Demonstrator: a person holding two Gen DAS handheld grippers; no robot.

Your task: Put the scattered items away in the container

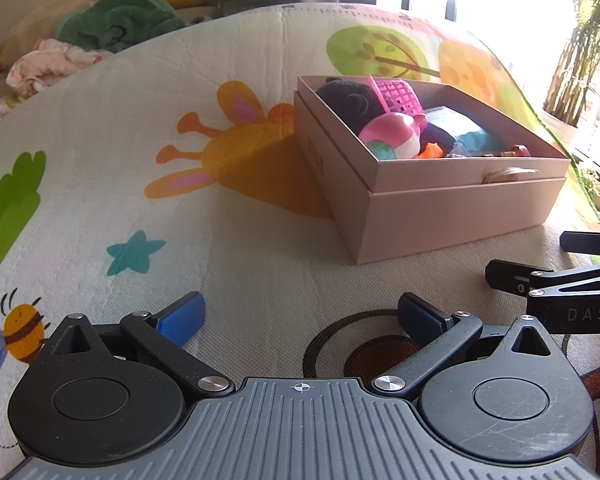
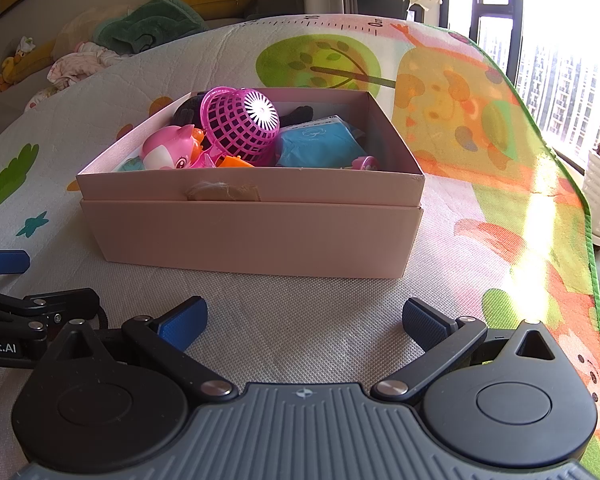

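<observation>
Right gripper (image 1: pixel 540 264) reads "DAS", left gripper (image 2: pixel 16 280) "obot.AI". Both have fingers spread, holding nothing. Pink box (image 2: pixel 256 232) sits mid-frame on the play mat (image 2: pixel 300 320), bare mat all around.

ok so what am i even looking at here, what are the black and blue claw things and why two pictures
Each picture comes from a camera fixed on a hand-held gripper, looking forward along its two fingers. One shows the left gripper, the other the right gripper. Both are open and hold nothing. They hover above a printed play mat, side by side; each gripper also shows at the edge of the other's picture. Ahead sits a pink box with toys in it: a pink basket, a pink penguin-like toy and a blue pack.
</observation>
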